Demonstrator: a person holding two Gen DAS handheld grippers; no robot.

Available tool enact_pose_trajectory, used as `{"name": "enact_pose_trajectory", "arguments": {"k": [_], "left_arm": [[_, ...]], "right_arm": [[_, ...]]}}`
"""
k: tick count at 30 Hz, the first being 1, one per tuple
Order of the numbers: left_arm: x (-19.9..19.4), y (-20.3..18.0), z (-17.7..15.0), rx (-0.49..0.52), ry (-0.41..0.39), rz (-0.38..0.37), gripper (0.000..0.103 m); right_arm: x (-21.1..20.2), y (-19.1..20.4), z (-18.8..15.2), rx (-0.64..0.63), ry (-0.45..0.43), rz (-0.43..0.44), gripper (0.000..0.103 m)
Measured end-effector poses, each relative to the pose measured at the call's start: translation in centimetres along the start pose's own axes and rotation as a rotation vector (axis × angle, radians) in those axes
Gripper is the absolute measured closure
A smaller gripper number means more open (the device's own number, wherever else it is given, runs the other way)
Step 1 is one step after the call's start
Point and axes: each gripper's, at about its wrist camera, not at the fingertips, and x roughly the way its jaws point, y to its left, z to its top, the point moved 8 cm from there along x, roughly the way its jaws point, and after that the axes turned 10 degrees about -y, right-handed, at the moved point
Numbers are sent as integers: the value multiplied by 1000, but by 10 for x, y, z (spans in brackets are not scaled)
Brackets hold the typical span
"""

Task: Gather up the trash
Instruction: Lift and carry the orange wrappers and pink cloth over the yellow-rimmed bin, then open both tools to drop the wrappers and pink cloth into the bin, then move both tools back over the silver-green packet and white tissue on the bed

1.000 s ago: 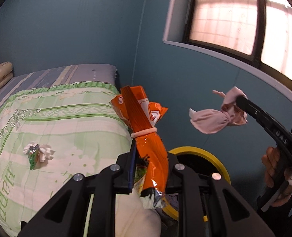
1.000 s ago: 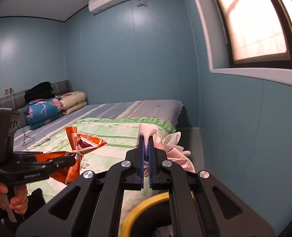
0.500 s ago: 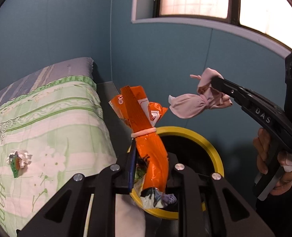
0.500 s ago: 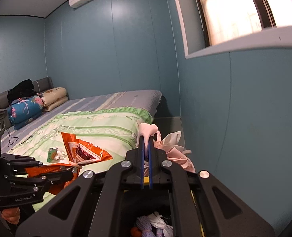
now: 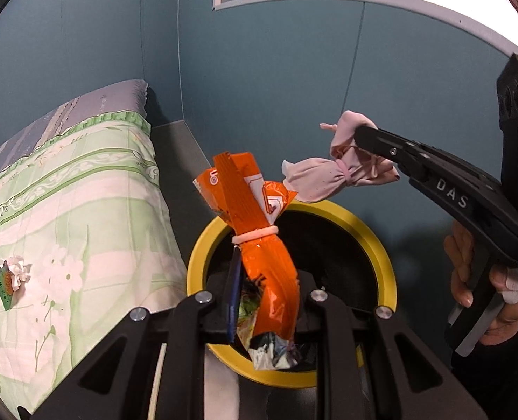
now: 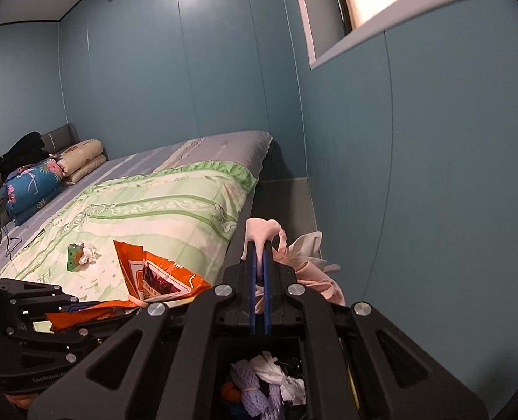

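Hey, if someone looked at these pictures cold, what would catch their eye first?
Probably the orange snack bag, pinched in the left gripper above the yellow-rimmed bin. Beside it, the right gripper holds a pink tied bundle over the same bin. One green wrapper with crumpled tissue lies on the bed.

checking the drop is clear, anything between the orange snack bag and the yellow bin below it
Nothing. In the left wrist view the orange snack bag, clamped in the left gripper, hangs directly over the yellow bin mouth.
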Motion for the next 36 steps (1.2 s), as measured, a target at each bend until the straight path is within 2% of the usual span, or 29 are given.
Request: {"name": "enact_pose_trajectory", "arguments": {"k": [9, 11, 13, 15, 17, 18, 19, 20, 26, 34, 36], "left_arm": [[10, -5, -11, -29, 37, -29, 82], [10, -5, -12, -38, 41, -39, 76], [8, -3, -11, -50, 36, -40, 56], [6, -1, -10, -55, 26, -30, 46], [4, 0, -9, -67, 24, -40, 45], [4, 2, -9, -75, 24, -38, 42], [3, 4, -9, -83, 23, -34, 39], [3, 6, -9, -87, 20, -30, 39], [-5, 24, -3, -108, -3, 22, 39], [-54, 47, 16, -101, -136, 104, 39], [-66, 52, 22, -97, -168, 116, 37]], "right_arm": [[11, -3, -13, 28, 55, 15, 99], [13, -5, -15, 31, 57, 8, 99], [15, -7, -17, 36, 68, 8, 99], [16, -11, -19, 51, 74, 6, 99], [17, -15, -20, 60, 77, -4, 92], [17, -16, -21, 64, 76, -7, 82], [16, -17, -20, 69, 73, -8, 66], [16, -17, -20, 77, 69, -8, 63], [11, -20, -15, 85, 48, -24, 62], [-1, -9, 4, 63, -28, 11, 62], [-2, 2, 10, 40, -48, 35, 59]]}}
